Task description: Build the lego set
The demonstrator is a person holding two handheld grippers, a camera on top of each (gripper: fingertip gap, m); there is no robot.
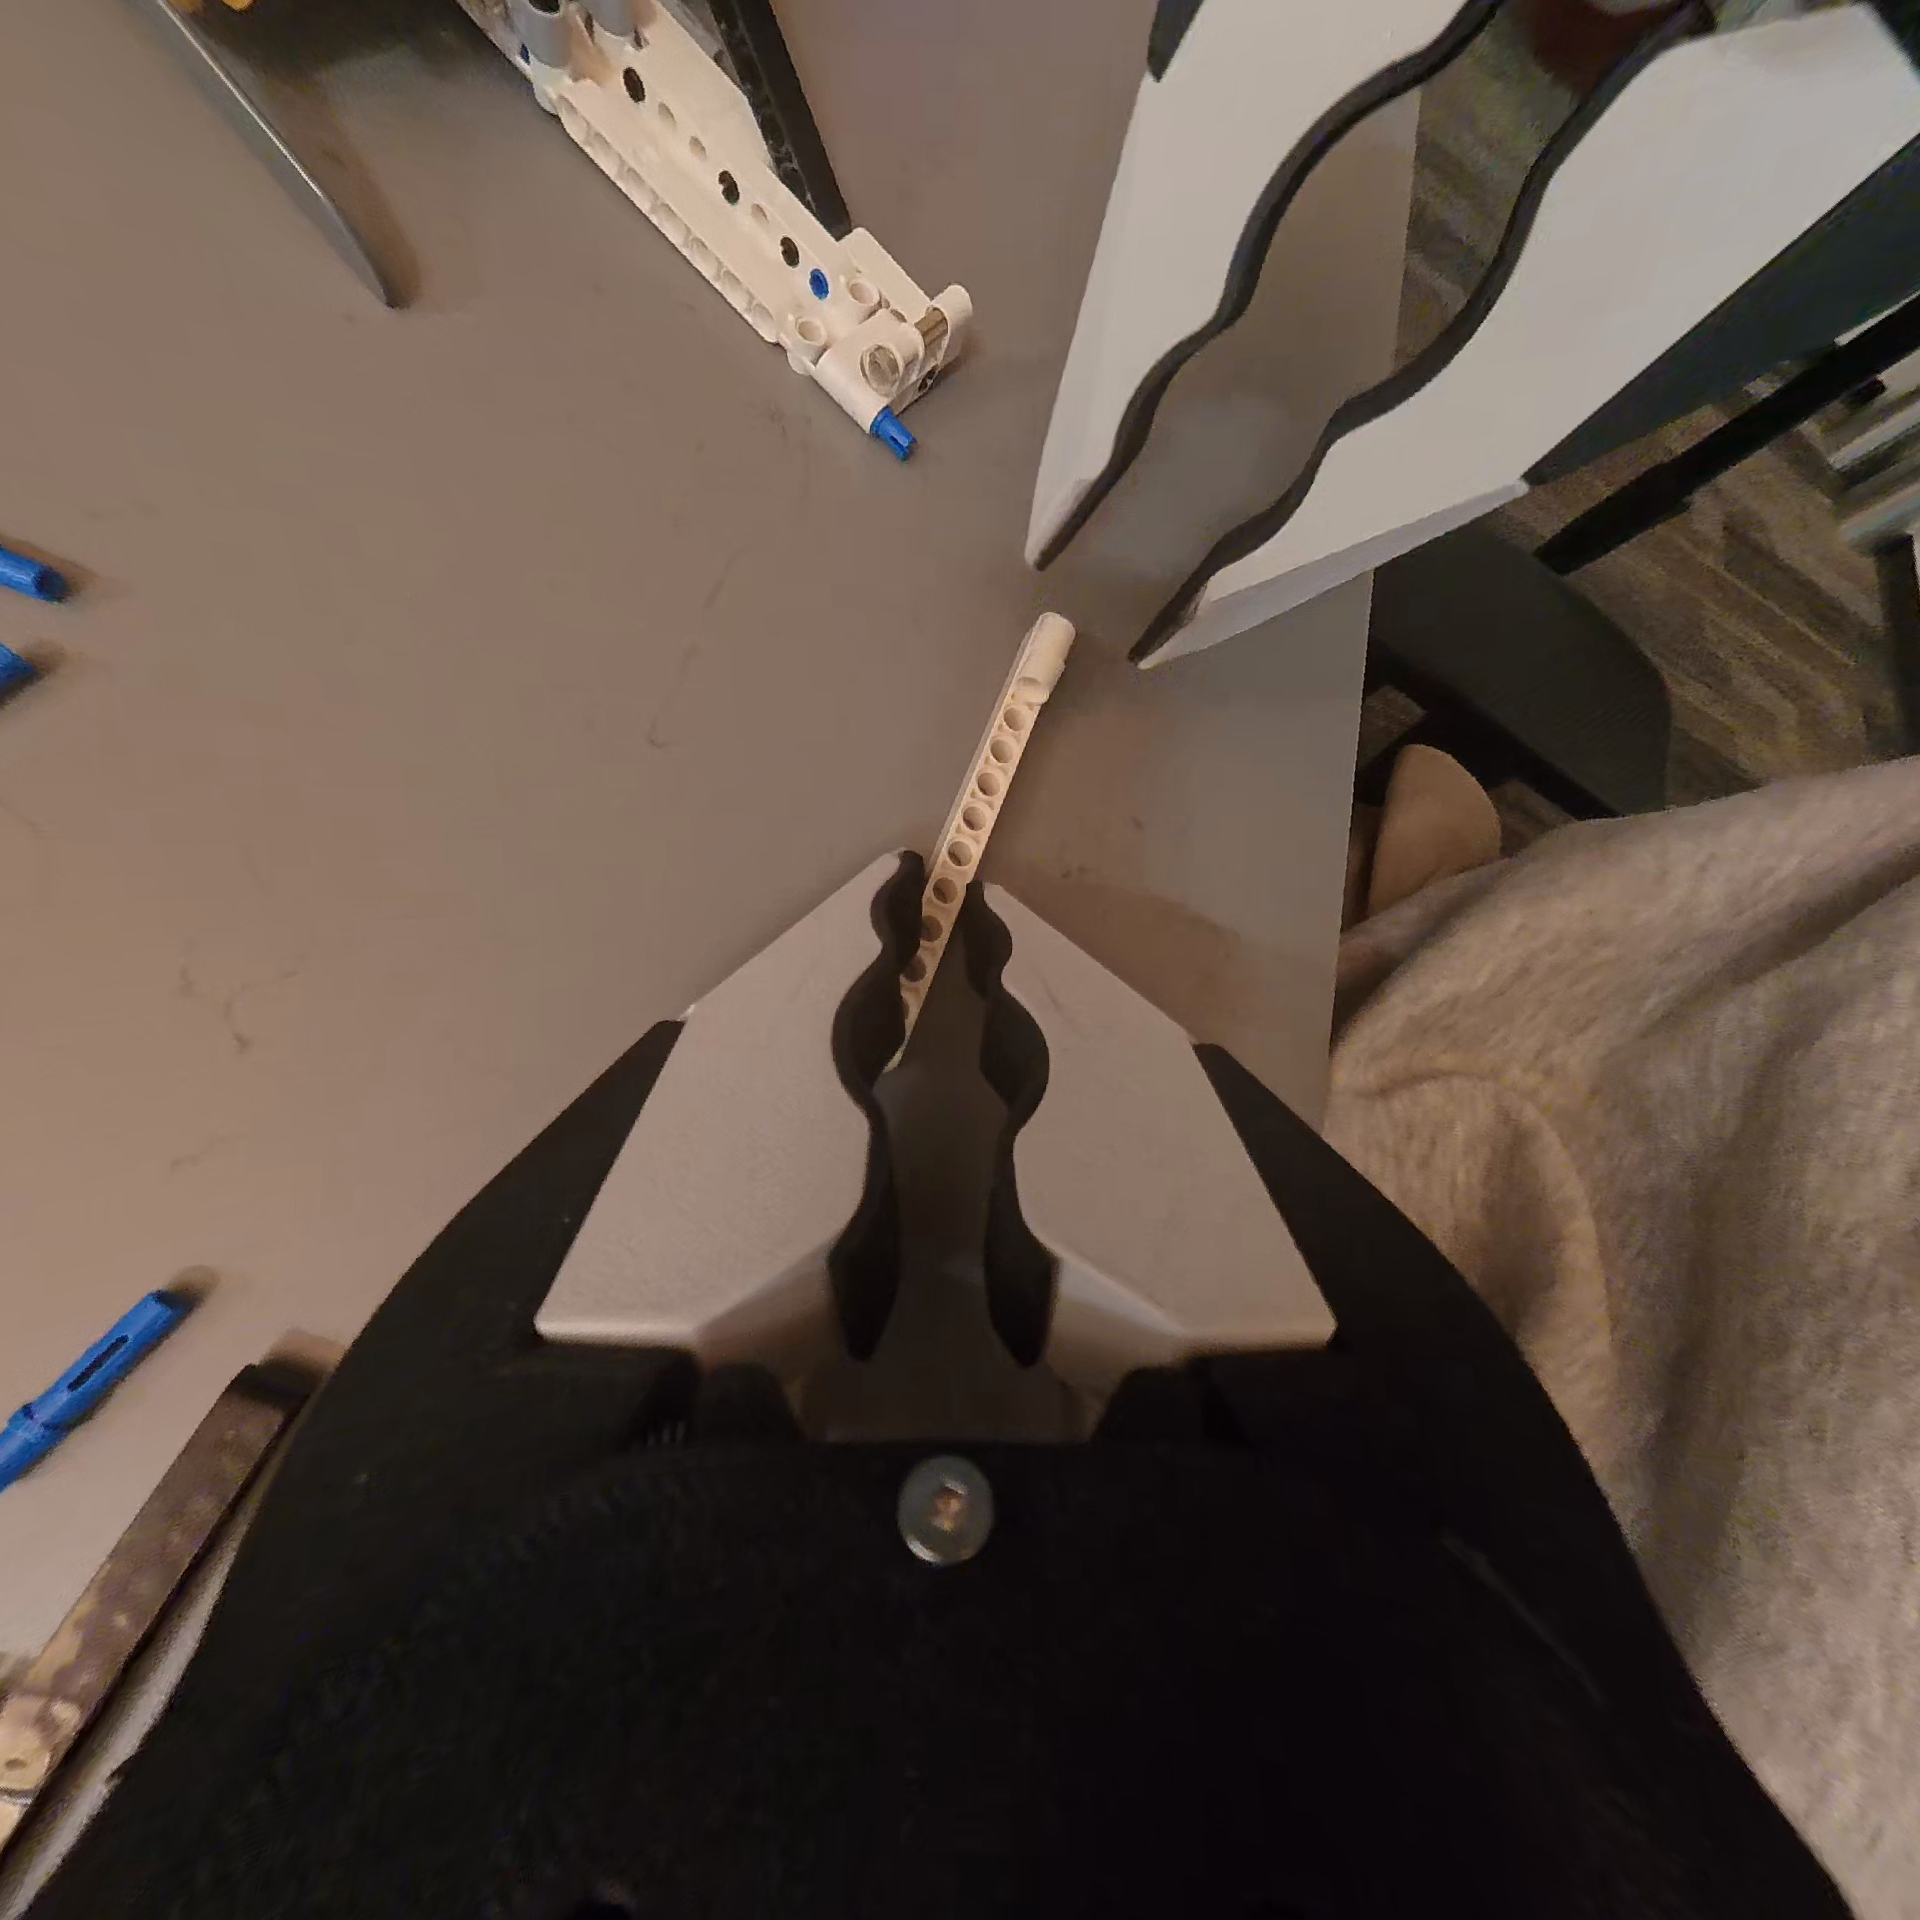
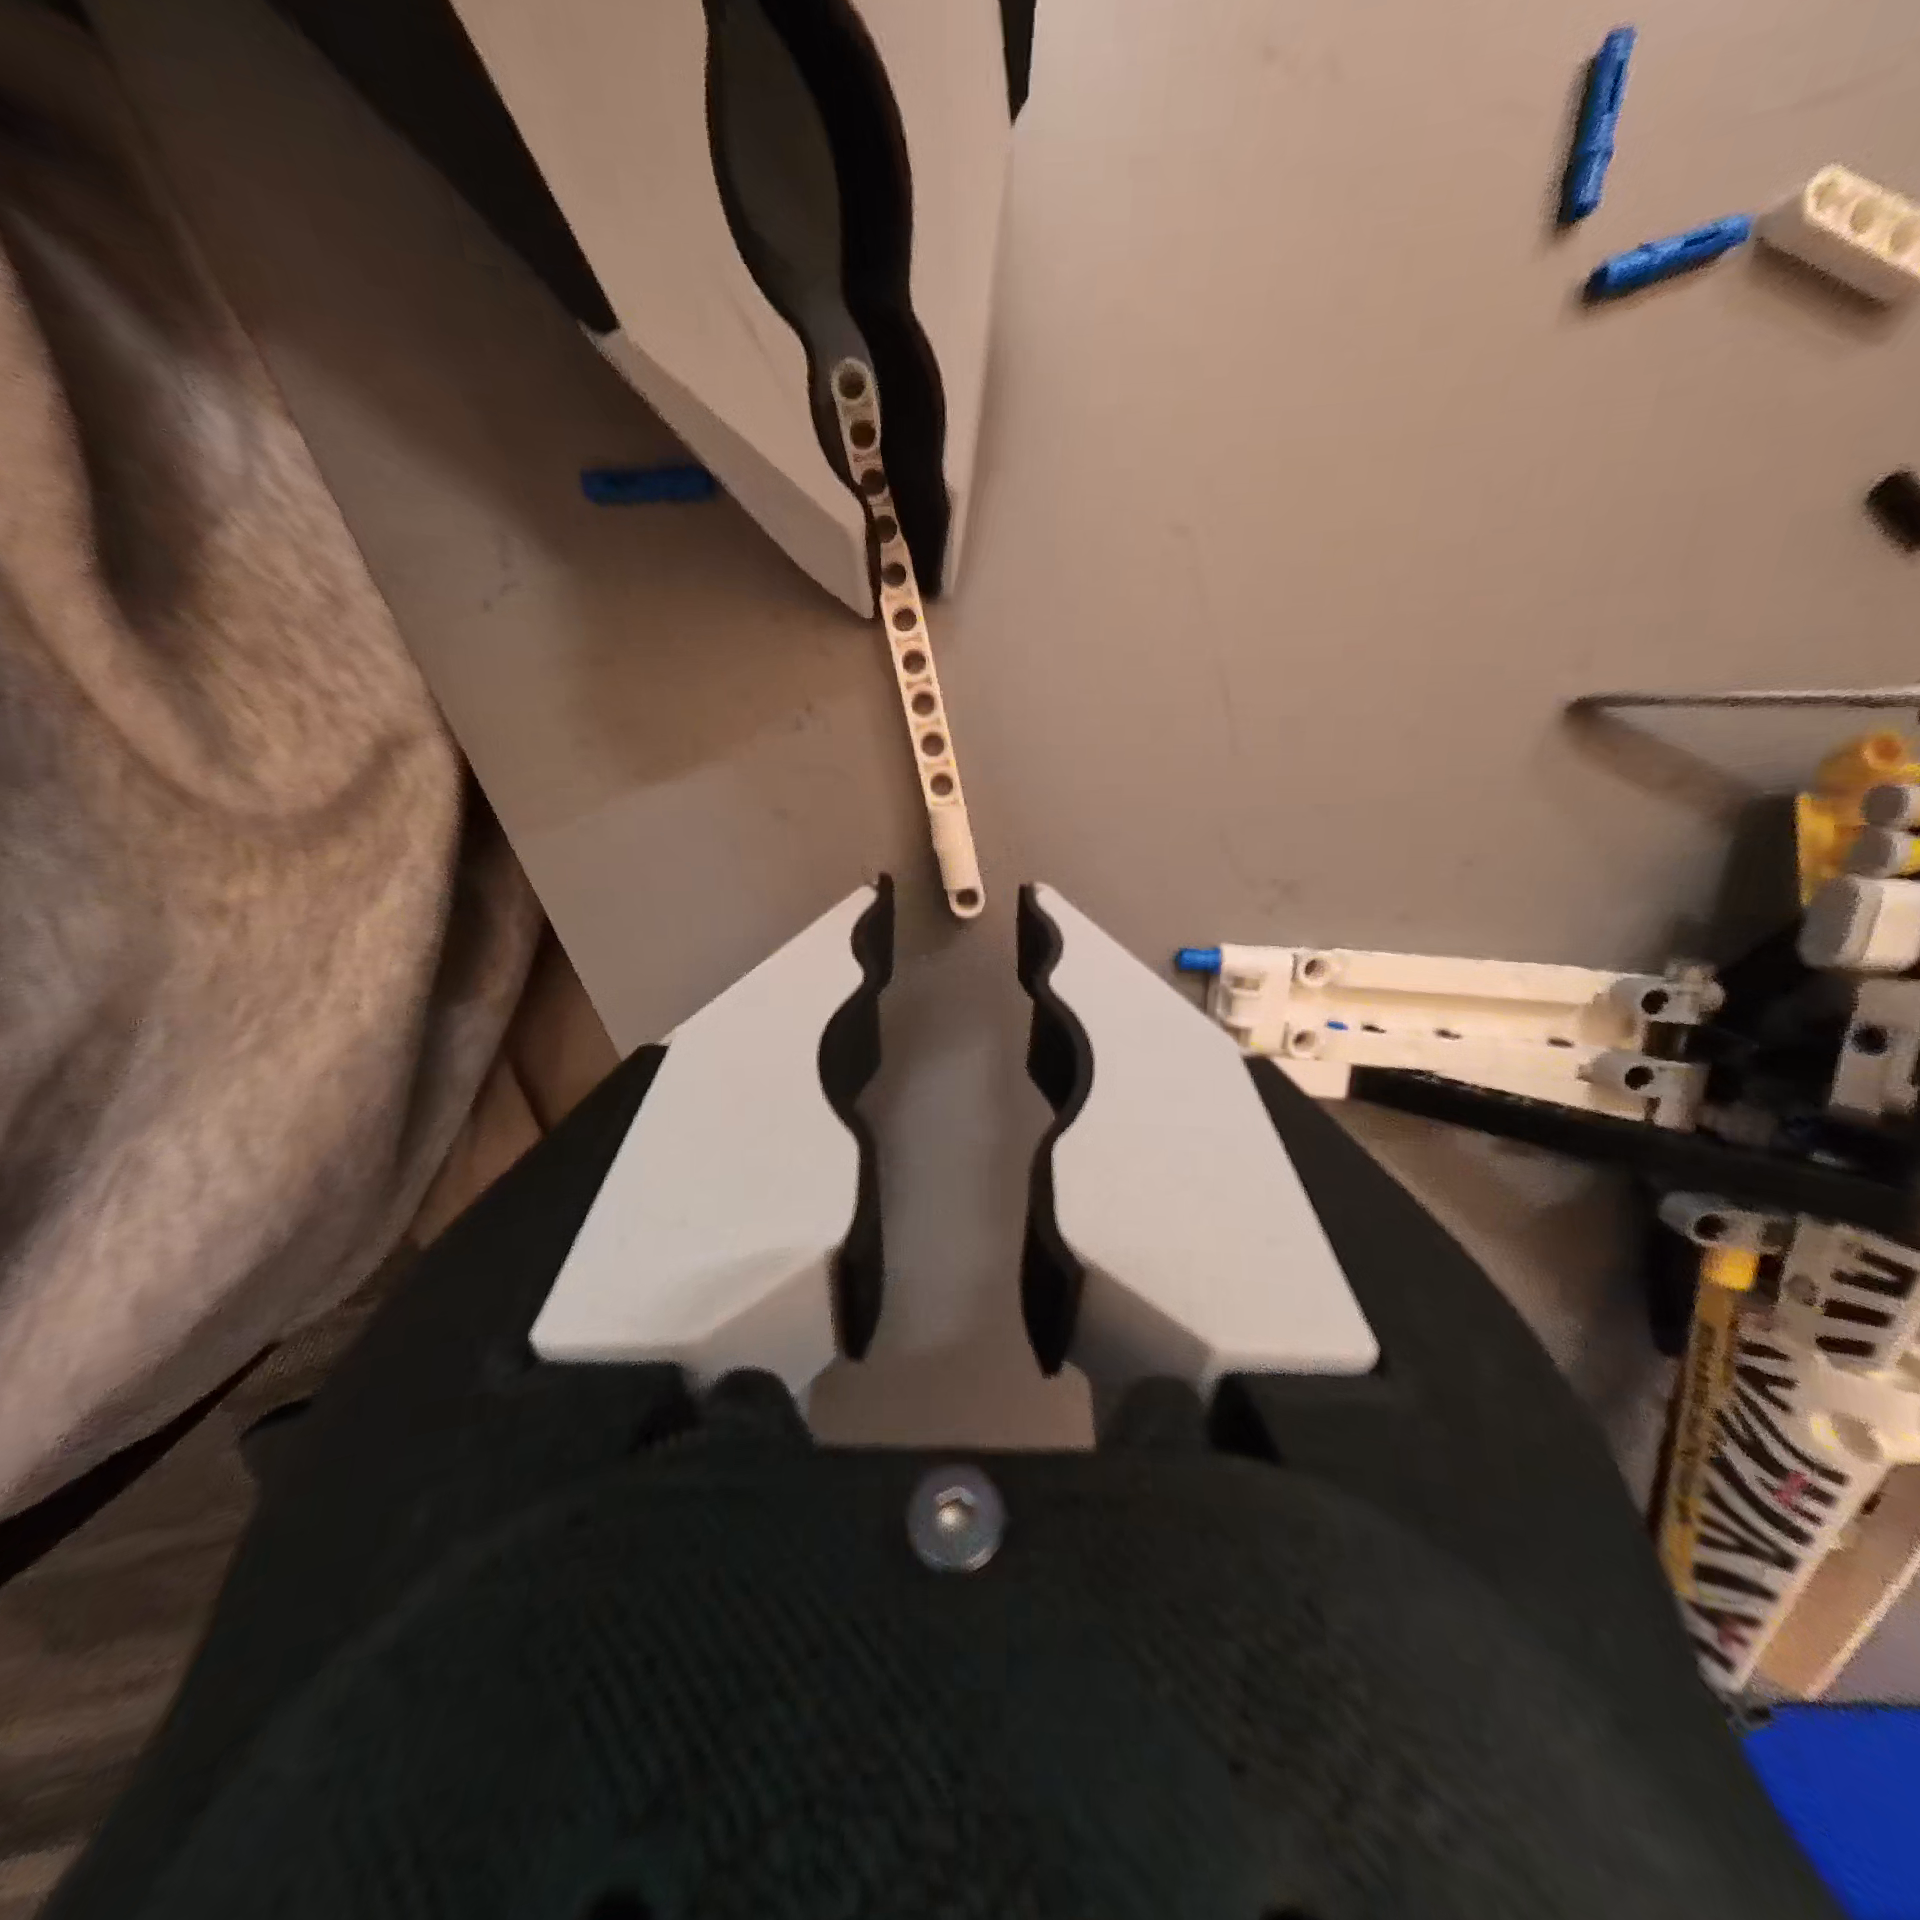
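1. The long, thin white plastic lego beam with a row of round holes [image 1: 982,800] is up off the grey table top [image 1: 468,727], and its long axis runs straight from one tool to the other.
2. The left gripper [image 1: 943,883], pale grey with wavy black rubber pads, is pinching one end of the beam between its fingertips; some of the beam's length sits back in the gap between the pads.
3. The free end of the beam points at the right gripper [image 2: 954,899], and from that tool's own camera the tip lies just in front of the gap between its fingers.
4. The right gripper's fingers are spread apart with nothing between them; I cannot tell whether the beam tip touches either pad.
5. To one side on the table lies a partly built white lego model with a long pierced arm [image 2: 1455,1023], a small blue pin sticking out of its end [image 1: 891,431]; black and yellow parts join it farther back [image 2: 1860,821].
6. Loose blue plastic lego pins lie scattered about: I count three at the edge of the left view [image 1: 88,1371], and three in the right view [image 2: 1662,255].
7. One short white lego brick with holes [image 2: 1844,234] lies beside those pins.
8. A person's beige fleece sleeve [image 1: 1662,1195] fills the near side, past the table edge.
9. Nothing stands in the path between the beam tip and the right gripper.
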